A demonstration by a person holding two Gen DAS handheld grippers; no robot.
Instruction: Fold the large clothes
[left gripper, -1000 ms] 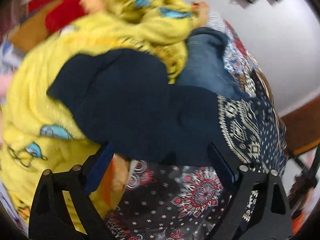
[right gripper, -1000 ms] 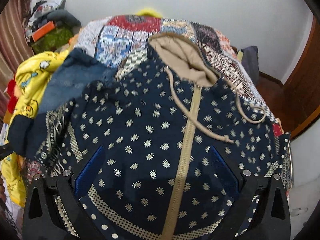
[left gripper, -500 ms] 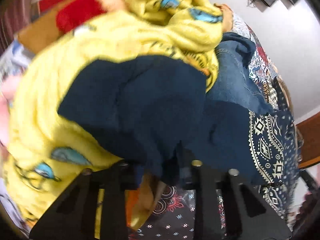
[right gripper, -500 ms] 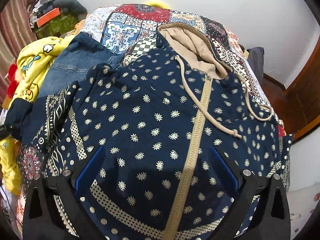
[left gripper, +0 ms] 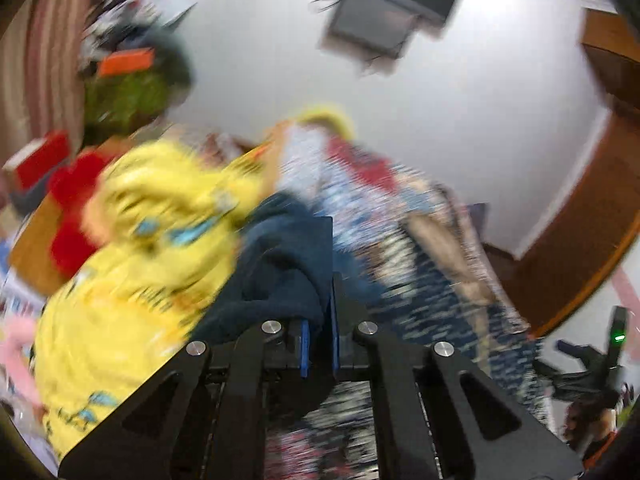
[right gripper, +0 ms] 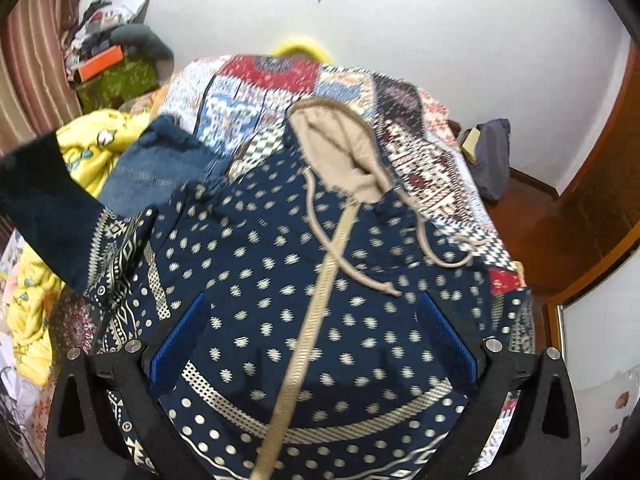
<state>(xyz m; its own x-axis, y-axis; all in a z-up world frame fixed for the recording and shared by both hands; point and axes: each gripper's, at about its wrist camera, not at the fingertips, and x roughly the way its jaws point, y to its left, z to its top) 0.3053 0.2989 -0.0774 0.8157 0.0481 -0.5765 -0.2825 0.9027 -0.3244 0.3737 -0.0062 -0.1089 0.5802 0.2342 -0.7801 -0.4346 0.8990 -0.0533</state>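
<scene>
At the far left a yellow blanket (right gripper: 84,152) lay heaped at the edge of the bed, with a pair of jeans (right gripper: 156,172) beside it. The left gripper (left gripper: 320,280) was clamped tight on the plain dark cuff of the hoodie's sleeve (right gripper: 44,208), which hung raised above the yellow heap. The navy patterned hoodie (right gripper: 280,264) lay face up across the patchwork bedspread (right gripper: 424,148), its tan zipper (right gripper: 320,308) running down the middle and its tan-lined hood (right gripper: 336,148) pointing toward the white wall (right gripper: 440,24). The right gripper (right gripper: 316,344) hovered over the hoodie's lower front with its blue pads (right gripper: 448,340) spread wide, holding nothing.
</scene>
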